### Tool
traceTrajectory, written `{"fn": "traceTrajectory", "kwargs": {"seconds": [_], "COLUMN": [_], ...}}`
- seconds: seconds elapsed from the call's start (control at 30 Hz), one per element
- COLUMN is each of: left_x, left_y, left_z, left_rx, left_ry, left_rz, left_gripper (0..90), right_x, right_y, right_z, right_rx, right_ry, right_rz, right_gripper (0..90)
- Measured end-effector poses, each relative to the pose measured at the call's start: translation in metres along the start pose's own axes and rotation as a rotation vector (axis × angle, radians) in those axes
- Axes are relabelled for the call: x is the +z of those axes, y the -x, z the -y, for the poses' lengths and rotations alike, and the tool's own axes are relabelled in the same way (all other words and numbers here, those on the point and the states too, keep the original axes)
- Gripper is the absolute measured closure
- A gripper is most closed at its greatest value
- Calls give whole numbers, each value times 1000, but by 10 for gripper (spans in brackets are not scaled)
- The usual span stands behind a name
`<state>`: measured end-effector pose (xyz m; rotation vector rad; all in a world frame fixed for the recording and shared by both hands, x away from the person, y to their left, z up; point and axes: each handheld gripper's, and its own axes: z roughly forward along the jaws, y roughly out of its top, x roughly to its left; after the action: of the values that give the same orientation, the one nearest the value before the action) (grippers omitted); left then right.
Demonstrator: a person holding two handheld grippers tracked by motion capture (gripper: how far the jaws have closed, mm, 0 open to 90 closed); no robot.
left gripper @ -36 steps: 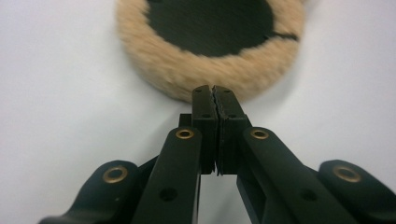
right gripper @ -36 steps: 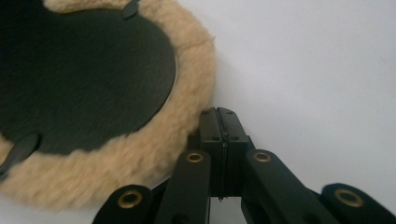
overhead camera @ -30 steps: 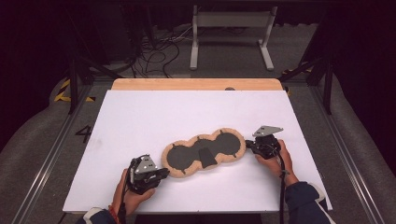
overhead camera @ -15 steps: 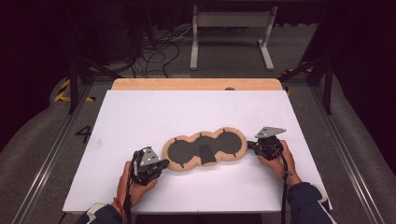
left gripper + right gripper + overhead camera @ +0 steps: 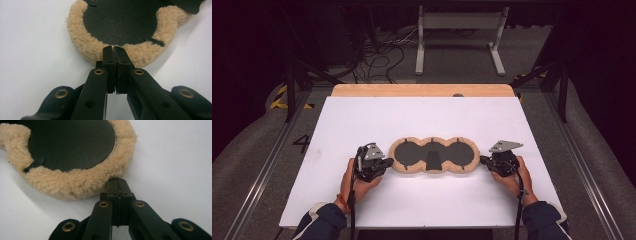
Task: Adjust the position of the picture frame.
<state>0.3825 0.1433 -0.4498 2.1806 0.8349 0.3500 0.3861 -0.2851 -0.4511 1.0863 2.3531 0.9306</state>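
Fleece-edged pad [image 5: 433, 156] lies flat at table [image 5: 362, 120] centre front, 3 dark lobes up. Left gripper [image 5: 387, 162] pinches the fleece rim at the left end, jaws closed tight. Right gripper [image 5: 484, 161] is closed empty, touching the right end. Judged: grasp half-made; lift or fold not begun.

Fleece pad [image 5: 433, 156] fills mid-board [image 5: 362, 115] — bare room all round.

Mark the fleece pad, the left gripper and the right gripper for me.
fleece pad [image 5: 433, 171]: high view, near fleece rim.
left gripper [image 5: 115, 50]: left gripper view, tips of its shut jaws.
right gripper [image 5: 119, 182]: right gripper view, tips of its shut jaws.
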Motion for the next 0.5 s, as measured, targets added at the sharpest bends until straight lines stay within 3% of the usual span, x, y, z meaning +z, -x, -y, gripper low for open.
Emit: {"fn": "traceTrajectory", "kwargs": {"seconds": [0.13,0.27,0.4,0.5], "left_x": [2,2,-8,-18], "left_y": [-2,-4,-6,-7], "left_z": [-2,-2,4,9], "left_rx": [21,11,30,63], "left_ry": [-4,1,30,33], "left_rz": [-7,6,20,-5], "left_gripper": [885,879,825,786], "right_x": [-1,-1,-4,-10], "right_y": [-2,-3,-2,0], "right_z": [0,1,0,1], "right_rx": [-4,-7,2,25], "right_ry": [-1,0,10,32], "right_rz": [19,29,40,37], "right_gripper": [900,900,900,897]}}
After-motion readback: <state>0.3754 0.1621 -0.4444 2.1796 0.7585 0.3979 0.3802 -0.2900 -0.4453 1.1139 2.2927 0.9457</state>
